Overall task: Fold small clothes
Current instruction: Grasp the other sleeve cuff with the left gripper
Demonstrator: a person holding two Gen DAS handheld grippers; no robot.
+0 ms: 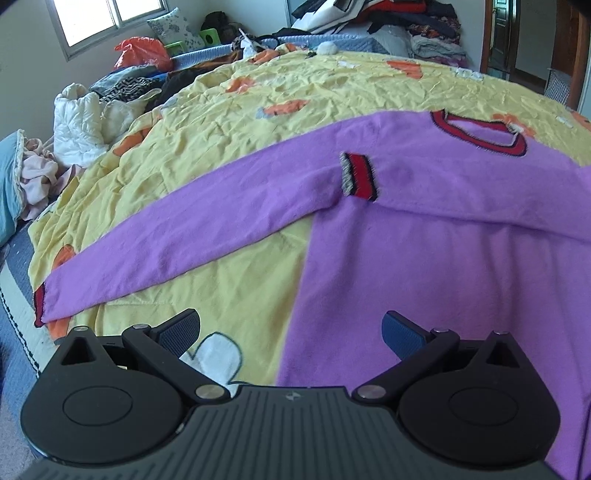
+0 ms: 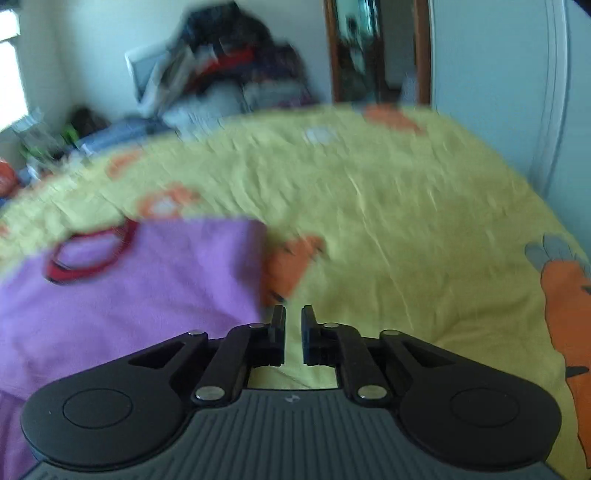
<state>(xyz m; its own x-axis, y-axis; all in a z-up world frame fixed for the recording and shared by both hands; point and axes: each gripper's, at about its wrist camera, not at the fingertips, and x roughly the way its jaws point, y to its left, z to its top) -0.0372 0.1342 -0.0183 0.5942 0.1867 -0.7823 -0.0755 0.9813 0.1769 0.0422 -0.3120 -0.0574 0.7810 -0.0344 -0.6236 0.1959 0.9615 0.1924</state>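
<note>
A purple sweater (image 1: 424, 240) with a red collar (image 1: 480, 134) lies flat on the yellow bedspread (image 1: 277, 110). One sleeve is folded across the chest, its red cuff (image 1: 360, 177) lying mid-body. The other sleeve (image 1: 166, 240) stretches out to the left. My left gripper (image 1: 291, 332) is open and empty, just above the sweater's lower left edge. In the blurred right wrist view the sweater (image 2: 129, 295) lies to the left. My right gripper (image 2: 293, 325) is nearly shut with a narrow gap, holding nothing, over the bedspread (image 2: 406, 221) just right of the sweater's edge.
Piles of clothes and bags (image 1: 110, 99) line the bed's left side. More stacked clothes (image 1: 406, 22) sit at the far end. A doorway (image 2: 376, 51) stands beyond the bed. The bed edge drops away at the left (image 1: 18, 295).
</note>
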